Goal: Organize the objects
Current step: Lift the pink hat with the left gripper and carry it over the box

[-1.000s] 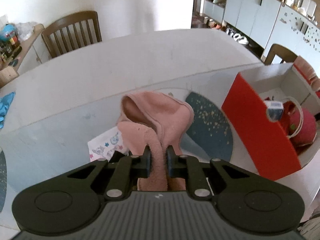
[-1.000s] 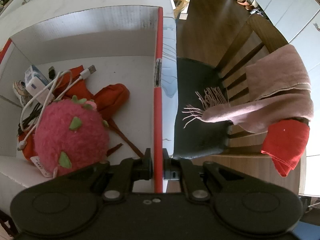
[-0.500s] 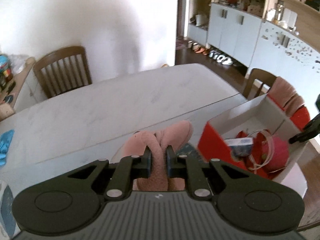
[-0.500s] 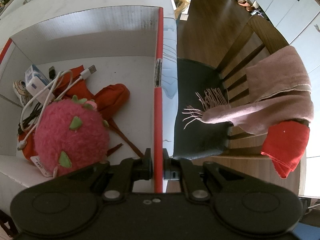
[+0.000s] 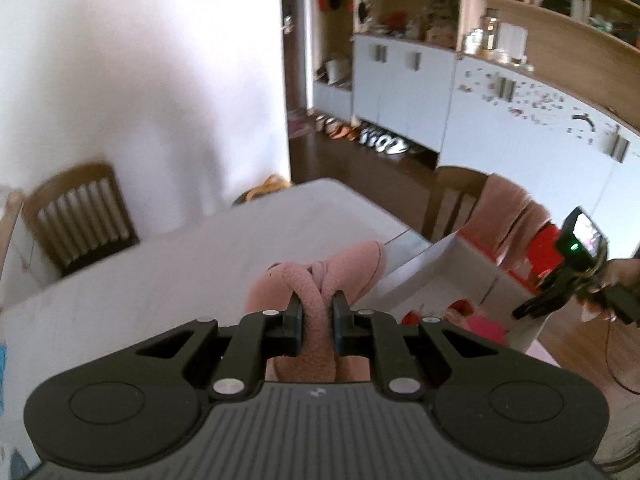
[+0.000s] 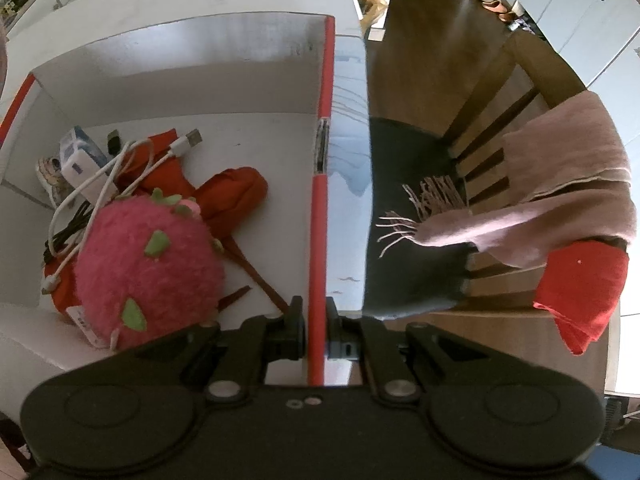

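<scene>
My left gripper [image 5: 317, 307] is shut on a pink fleece hat [image 5: 320, 280], which hangs from its pads high above the white table [image 5: 168, 272]. To its right stands the red-and-white cardboard box [image 5: 448, 256]. My right gripper [image 6: 317, 316] is shut on the box's red wall [image 6: 320, 216], pointing steeply down. Inside the box lie a pink plush strawberry [image 6: 148, 272], a red cloth [image 6: 232, 192], a white USB cable [image 6: 132, 168] and a small white-and-blue charger [image 6: 78, 156]. In the left wrist view the right gripper's body [image 5: 576, 268] shows at the box's far side, held by a hand.
A wooden chair [image 6: 500, 128] beside the table carries a pink fringed scarf [image 6: 560, 184] and a red cloth [image 6: 580, 288]. Another chair [image 5: 76, 216] stands at the table's far side. White cabinets [image 5: 400, 76] and shoes [image 5: 372, 140] line the back wall.
My left gripper has risen with the pink hat, lifting it off the table, and swung right toward the box. The right gripper has kept still on the box wall.
</scene>
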Action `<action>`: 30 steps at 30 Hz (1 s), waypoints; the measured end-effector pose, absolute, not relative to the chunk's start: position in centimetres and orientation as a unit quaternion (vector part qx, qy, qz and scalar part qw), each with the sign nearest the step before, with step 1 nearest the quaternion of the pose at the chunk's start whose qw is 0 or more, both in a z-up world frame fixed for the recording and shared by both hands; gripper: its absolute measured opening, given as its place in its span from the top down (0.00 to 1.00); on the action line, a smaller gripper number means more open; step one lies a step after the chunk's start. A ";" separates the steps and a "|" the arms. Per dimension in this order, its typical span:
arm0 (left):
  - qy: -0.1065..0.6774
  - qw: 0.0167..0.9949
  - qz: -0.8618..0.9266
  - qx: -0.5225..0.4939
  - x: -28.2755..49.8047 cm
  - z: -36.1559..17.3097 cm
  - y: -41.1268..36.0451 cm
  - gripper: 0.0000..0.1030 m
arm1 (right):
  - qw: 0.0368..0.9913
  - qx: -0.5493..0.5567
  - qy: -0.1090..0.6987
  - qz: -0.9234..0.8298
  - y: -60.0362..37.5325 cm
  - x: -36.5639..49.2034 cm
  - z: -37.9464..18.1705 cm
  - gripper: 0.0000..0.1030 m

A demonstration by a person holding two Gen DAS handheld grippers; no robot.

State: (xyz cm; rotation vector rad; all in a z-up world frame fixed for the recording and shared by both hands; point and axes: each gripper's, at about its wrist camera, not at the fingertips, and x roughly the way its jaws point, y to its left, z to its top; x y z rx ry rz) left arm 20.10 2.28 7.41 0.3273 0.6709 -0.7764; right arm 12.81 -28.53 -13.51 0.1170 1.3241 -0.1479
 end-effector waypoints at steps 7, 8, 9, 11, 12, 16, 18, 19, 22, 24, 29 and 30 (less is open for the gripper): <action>0.301 0.842 -0.413 0.175 18.9 8.6 -1.4 0.87 | 0.787 0.052 0.613 -0.057 -27.1 13.4 -13.9 0.93; 0.303 0.837 -0.419 0.177 18.7 8.3 -1.9 0.87 | 0.787 0.050 0.612 -0.055 -26.9 13.4 -14.0 0.93; 0.304 0.834 -0.424 0.180 18.5 8.0 -2.7 0.87 | 0.787 0.047 0.612 -0.054 -26.6 13.5 -14.0 0.93; 0.307 0.826 -0.435 0.184 18.3 7.5 -3.7 0.87 | 0.788 0.045 0.612 -0.051 -26.3 13.7 -14.1 0.93; 0.310 0.822 -0.440 0.185 18.3 7.2 -4.1 0.87 | 0.788 0.044 0.612 -0.050 -26.2 13.8 -14.2 0.93; 0.320 0.805 -0.461 0.194 17.5 5.7 -5.9 0.87 | 0.789 0.038 0.612 -0.042 -25.5 14.0 -14.4 0.93; 0.326 0.795 -0.470 0.201 17.1 4.6 -6.9 0.87 | 0.790 0.034 0.611 -0.038 -25.1 14.1 -14.4 0.93; 0.329 0.791 -0.474 0.205 16.9 3.9 -7.7 0.87 | 0.790 0.033 0.611 -0.037 -24.9 14.2 -14.5 0.93; 0.340 0.777 -0.484 0.214 16.3 2.2 -9.8 0.87 | 0.790 0.029 0.611 -0.033 -24.6 14.5 -14.6 0.93; 0.351 0.768 -0.485 0.227 16.1 0.6 -11.2 0.87 | 0.791 0.026 0.611 -0.031 -24.4 14.7 -14.7 0.93; 0.383 0.756 -0.469 0.247 16.6 -3.0 -12.8 0.87 | 0.791 0.024 0.610 -0.030 -24.2 15.0 -14.9 0.93; 0.392 0.754 -0.467 0.246 16.8 -3.7 -13.0 0.87 | 0.792 0.025 0.610 -0.030 -24.3 15.0 -15.0 0.93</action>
